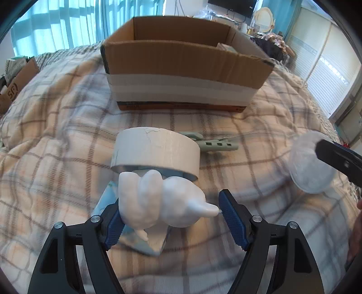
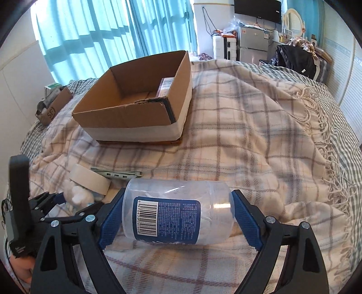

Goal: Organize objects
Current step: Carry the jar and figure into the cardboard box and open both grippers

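Left gripper (image 1: 168, 213): jaws wide; blue pads flank a white plush toy (image 1: 158, 201). The left pad touches the toy's side; the right pad sits just at the toy's pointed tip, contact uncertain. No firm clamp visible.

White plush toy: lumpy, resting on a pale flat packet (image 1: 144, 242) that lies on the plaid blanket (image 1: 67, 135).

Tape roll (image 1: 156, 150): wide, off-white, lying flat just beyond the toy and touching it.

Grey-green plastic tool (image 1: 215, 144): slotted handle, lying on the blanket just behind and to the right of the tape roll.

Right gripper (image 2: 177, 218): jaws spread to the length of a clear plastic jar (image 2: 178, 214) and closed on it, one blue pad against each end. Jar held sideways above the blanket; blue label with barcode faces the camera; white contents inside.

Cardboard box (image 2: 126, 113): open-topped, lower walls wrapped in white tape, standing on the blanket well beyond both grippers. A small labelled package (image 2: 166, 87) leans against its inner right wall.

Small brown carton (image 2: 54, 106): at the far left edge of the bed, holding sundry items.

Background: turquoise curtains (image 2: 90, 34), wall-mounted screen (image 2: 258, 10).
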Demonstrator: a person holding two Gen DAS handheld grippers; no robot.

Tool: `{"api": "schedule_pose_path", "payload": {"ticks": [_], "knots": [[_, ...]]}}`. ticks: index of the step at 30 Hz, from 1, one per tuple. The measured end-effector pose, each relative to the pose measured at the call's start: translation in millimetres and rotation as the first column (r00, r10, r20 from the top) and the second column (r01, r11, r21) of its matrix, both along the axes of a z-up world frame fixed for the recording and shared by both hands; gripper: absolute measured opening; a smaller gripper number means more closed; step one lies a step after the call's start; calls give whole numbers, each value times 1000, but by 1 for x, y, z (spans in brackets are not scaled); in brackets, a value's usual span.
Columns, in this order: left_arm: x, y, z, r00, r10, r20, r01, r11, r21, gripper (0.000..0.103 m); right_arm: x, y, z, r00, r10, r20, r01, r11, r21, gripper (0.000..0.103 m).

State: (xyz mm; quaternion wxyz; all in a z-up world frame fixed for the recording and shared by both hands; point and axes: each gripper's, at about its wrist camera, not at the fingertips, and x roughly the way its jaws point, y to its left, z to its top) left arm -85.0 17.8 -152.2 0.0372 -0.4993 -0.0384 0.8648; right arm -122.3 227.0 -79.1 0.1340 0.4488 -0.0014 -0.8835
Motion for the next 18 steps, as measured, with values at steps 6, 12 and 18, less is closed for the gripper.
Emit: {"api": "schedule_pose_path", "payload": {"ticks": [6, 12, 18], "knots": [[29, -2, 32, 998, 1, -70, 1, 1000, 22, 79, 20, -2, 18, 997, -7, -80, 8, 1000, 9, 88], [45, -13, 72, 989, -12, -145, 21, 998, 57, 79, 48, -15, 57, 979, 13, -204, -5, 999, 36, 88], [24, -29, 143, 962, -16, -273, 36, 997, 68, 79, 50, -26, 119, 952, 68, -298, -64, 998, 24, 88]]}}
